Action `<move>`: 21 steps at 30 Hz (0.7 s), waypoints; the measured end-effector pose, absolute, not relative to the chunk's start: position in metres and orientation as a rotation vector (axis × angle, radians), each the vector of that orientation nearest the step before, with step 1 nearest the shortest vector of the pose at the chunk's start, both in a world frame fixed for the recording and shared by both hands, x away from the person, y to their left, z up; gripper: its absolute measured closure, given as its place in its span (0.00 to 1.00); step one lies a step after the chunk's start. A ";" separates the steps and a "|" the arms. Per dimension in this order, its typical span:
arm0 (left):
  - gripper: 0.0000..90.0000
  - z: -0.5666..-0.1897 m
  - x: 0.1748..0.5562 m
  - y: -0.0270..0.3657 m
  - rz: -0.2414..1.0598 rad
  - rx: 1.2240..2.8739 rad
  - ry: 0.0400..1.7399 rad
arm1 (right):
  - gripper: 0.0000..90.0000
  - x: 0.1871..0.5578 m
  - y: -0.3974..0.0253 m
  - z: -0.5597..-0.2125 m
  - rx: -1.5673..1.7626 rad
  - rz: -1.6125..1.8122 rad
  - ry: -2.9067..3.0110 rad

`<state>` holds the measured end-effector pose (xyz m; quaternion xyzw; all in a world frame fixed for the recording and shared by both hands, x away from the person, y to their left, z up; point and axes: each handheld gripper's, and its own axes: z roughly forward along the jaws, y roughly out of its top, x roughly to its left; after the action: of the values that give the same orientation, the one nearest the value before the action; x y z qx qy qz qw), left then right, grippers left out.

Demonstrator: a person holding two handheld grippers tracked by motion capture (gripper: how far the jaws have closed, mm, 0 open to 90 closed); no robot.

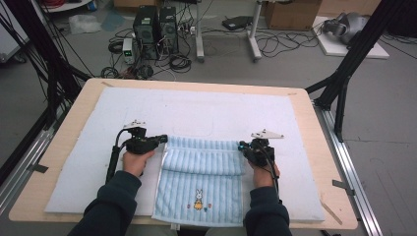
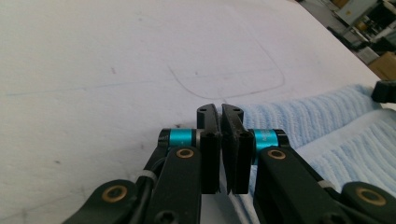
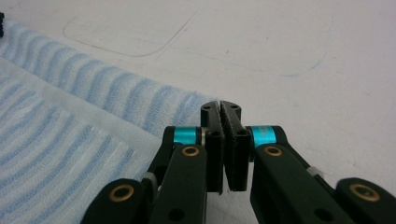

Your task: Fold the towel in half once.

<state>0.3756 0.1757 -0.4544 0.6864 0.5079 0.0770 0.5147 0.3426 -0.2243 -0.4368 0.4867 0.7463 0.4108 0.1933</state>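
I find the towel at the near middle of the mat, its folded edge running 9 to 3 o'clock between my grippers. The left gripper sits at the fold's 9 o'clock end, the right gripper at its 3 o'clock end, equally near. Both jaw pairs are pressed together; I judge each pinches a corner, though the cloth between the pads is hidden.

White foam mat on wooden table; 2 computer towers, cardboard box beyond.
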 end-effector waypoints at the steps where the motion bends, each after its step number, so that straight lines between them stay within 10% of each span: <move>1: 0.92 -0.455 0.376 0.176 0.200 1.639 1.236 | 0.98 0.344 -0.223 -0.437 1.374 1.147 2.095; 13: 0.69 -0.453 0.370 0.170 0.239 1.754 1.175 | 0.92 0.342 -0.222 -0.436 1.348 1.150 2.114; 21: 0.90 -0.452 0.369 0.169 0.268 1.769 1.157 | 0.92 0.341 -0.222 -0.436 1.354 1.157 2.119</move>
<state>0.3690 0.1693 -0.4521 0.7264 0.4751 0.1101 0.4842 0.3415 -0.2215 -0.4359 0.4808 0.7521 0.4108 0.1857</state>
